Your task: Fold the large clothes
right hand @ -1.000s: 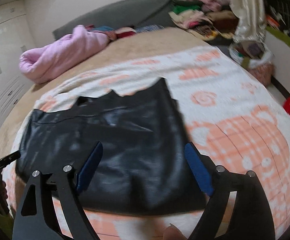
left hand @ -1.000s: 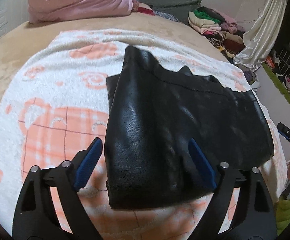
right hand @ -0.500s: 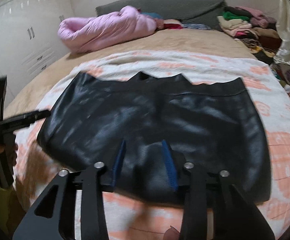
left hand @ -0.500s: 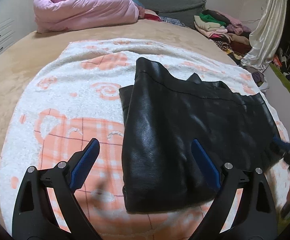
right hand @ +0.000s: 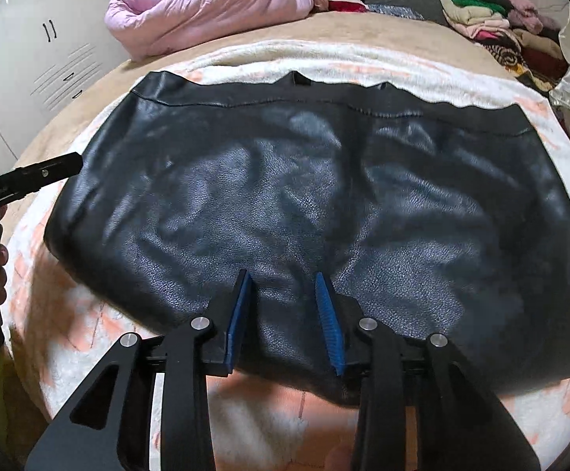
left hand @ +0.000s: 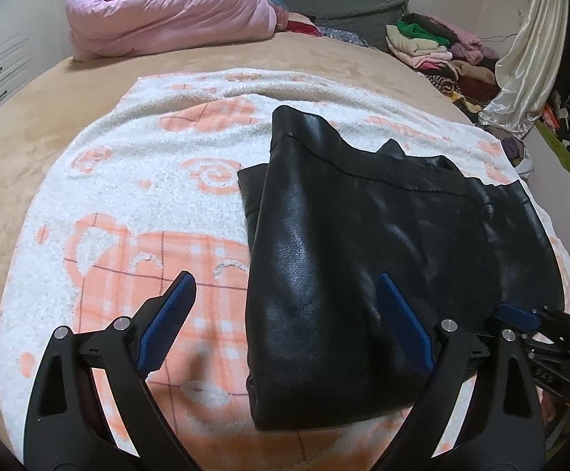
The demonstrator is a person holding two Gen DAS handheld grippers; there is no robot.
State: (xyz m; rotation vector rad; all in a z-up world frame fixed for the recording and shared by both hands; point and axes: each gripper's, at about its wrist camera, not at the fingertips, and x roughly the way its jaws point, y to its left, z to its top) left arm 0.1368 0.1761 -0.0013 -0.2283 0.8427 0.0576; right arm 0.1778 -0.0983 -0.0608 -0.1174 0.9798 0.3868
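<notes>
A black leather garment [left hand: 363, 259] lies folded flat on a white and orange towel [left hand: 159, 204] on the bed; it fills the right wrist view [right hand: 304, 204]. My left gripper [left hand: 285, 290] is wide open and empty, hovering over the garment's near left end. My right gripper [right hand: 285, 286] is partly closed, jaws a narrow gap apart, low over the garment's near edge; leather bulges between the pads, but I cannot tell if they pinch it. The right gripper also shows at the right edge of the left wrist view [left hand: 520, 314], and the left gripper shows at the left edge of the right wrist view [right hand: 49, 168].
A rolled pink duvet [left hand: 167, 11] lies at the far side of the tan bed [left hand: 29, 149]. A pile of clothes [left hand: 442, 51] and a shiny curtain [left hand: 520, 70] stand at the far right. White cupboards [right hand: 49, 59] are to the left.
My right gripper has narrowed from wide open to a small gap and swung round to face the garment's long edge, moving in low over it. My left gripper stayed open and lifted back slightly.
</notes>
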